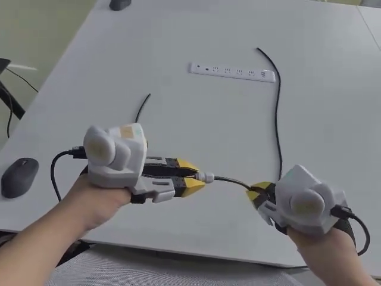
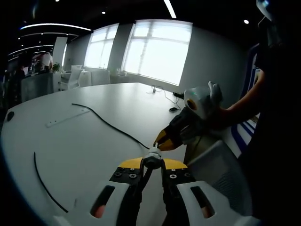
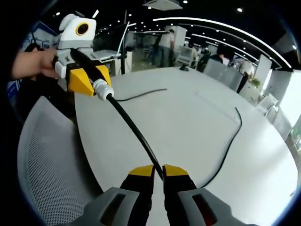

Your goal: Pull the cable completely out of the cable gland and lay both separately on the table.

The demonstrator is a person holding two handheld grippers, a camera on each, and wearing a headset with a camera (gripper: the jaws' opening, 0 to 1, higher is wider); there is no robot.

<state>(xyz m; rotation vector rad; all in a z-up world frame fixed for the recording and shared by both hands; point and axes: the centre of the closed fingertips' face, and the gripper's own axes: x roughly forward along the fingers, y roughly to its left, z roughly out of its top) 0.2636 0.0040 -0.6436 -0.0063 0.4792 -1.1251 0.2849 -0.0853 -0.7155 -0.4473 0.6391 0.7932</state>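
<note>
Left gripper [image 2: 151, 165] first: its jaws were clenched on the white cable gland [image 3: 100, 87], the fitting poking just past the yellow tips. In the left gripper view a dark line ran back between those jaws, so the cable looked to be passing right through the gland.

Over to the right gripper [image 3: 158, 170]: jaws pinched tight on the black cable [image 3: 134, 127], a little way along from the gland. Between the two grippers the cable ran nearly straight, gland to jaws, both held up off the white surface [image 1: 196, 119] near its front edge.

Beyond the right jaws the cable dropped to the surface and trailed away in a long curve past the white power strip [image 1: 232, 71]. A short black end [image 1: 143, 107] lay on the surface behind the left gripper; it was probably the cable's other end, though that could not be told for certain. A dark mouse [image 1: 19, 176] sat off by the left edge.

So where did the job stand? By my reading, both grips were set and that was all. The cable was not yet out of the gland, and nothing had been laid down. The whole pull was left to do, drawing the short end back through the fitting, then setting gland and cable apart on the surface.
</note>
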